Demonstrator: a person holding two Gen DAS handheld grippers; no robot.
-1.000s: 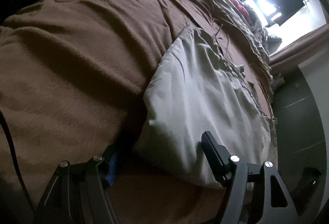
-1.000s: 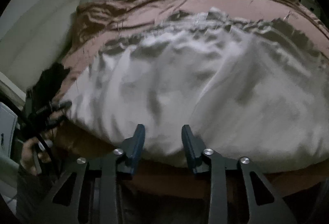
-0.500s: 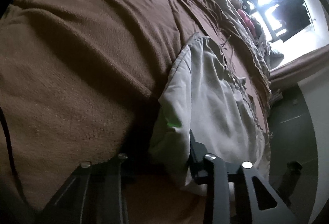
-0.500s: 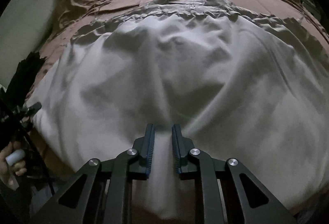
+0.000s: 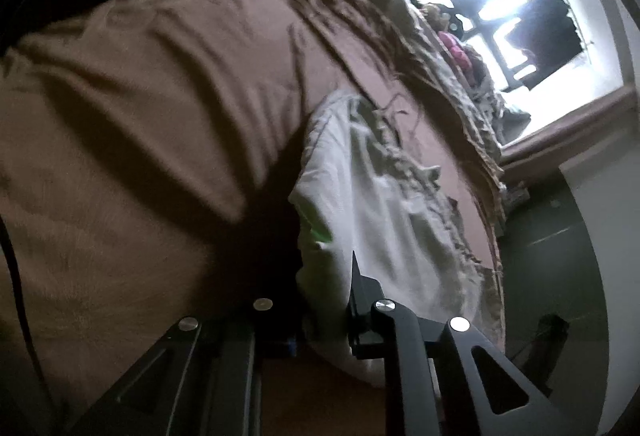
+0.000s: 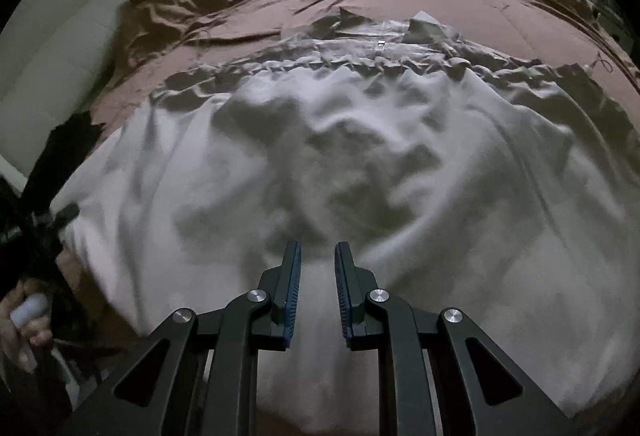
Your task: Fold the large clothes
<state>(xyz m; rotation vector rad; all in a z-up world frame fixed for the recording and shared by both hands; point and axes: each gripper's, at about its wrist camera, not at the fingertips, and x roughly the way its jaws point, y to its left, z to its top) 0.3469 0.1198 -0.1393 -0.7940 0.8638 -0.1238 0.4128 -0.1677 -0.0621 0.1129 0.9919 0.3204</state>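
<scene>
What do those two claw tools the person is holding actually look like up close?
Each gripper is a black, angular frame with triangular cut-outs and round silver pivot bolts. The right gripper has two slim black fingers faced with ribbed blue pads. The left gripper is the same black build, mostly in shadow. A thin dark cable runs past its left side.

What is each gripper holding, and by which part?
Both grip the white garment at its near hem: left gripper at a corner, right gripper mid-edge.
</scene>
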